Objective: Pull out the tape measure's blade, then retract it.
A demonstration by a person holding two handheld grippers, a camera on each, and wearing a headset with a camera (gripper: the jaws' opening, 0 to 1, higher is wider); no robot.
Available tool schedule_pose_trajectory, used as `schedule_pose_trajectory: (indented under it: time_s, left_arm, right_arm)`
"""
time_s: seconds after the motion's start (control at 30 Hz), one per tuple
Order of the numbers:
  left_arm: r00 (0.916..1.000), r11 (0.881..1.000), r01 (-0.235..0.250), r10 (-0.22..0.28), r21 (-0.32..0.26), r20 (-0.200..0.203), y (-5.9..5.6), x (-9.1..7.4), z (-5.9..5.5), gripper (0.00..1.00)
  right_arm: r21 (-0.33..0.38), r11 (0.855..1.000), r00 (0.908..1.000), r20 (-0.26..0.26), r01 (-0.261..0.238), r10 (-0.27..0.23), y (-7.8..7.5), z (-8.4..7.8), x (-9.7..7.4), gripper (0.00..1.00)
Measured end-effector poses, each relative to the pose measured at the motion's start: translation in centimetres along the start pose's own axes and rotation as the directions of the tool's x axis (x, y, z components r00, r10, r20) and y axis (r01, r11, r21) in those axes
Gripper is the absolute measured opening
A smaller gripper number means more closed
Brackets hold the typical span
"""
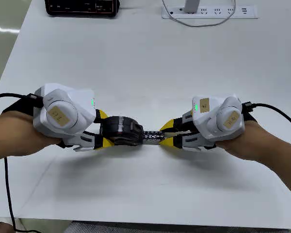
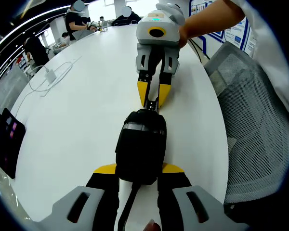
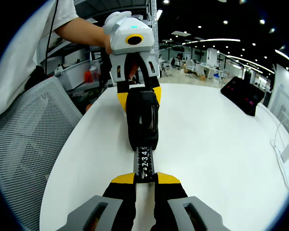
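Held over the white table [image 1: 145, 63], toward its 6 o'clock edge: black tape measure [image 1: 120, 131], case pinched between the yellow-tipped jaws of the left gripper [image 1: 105, 129]. Short stretch of blade [image 1: 152, 137] drawn out toward 3 o'clock, printed digits legible in the right gripper view. Right gripper [image 1: 166, 134] jaws pressed together on the blade's end. Power strip [image 1: 209, 11] at 1 o'clock, dark device [image 1: 82, 7] at 11 o'clock.

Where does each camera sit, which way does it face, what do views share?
Head view: headset, looking down at table; both forearms, left gripper, right gripper.
Left gripper view: along own jaws clamping tape measure, toward right gripper.
Right gripper view: along own jaws pinching blade, toward left gripper.
Shared: tape measure in all three.
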State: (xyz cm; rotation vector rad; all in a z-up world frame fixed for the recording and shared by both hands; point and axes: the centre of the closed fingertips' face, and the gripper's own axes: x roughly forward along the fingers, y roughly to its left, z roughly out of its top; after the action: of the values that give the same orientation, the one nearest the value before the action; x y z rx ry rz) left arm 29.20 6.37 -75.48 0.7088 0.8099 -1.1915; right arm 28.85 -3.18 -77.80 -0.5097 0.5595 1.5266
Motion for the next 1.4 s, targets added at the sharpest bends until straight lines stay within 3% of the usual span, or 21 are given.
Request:
schedule_pose_trajectory:
  time_s: [1.4]
  left_arm:
    - [1.0000, 1.000, -0.002, 0.002, -0.010, -0.002, 0.1, 0.1, -0.1, 0.25]
  right_arm:
    - [-0.004, 0.999, 0.9979, -0.050, 0.042, -0.042, -0.4, -2.9, -3.5, 0.10]
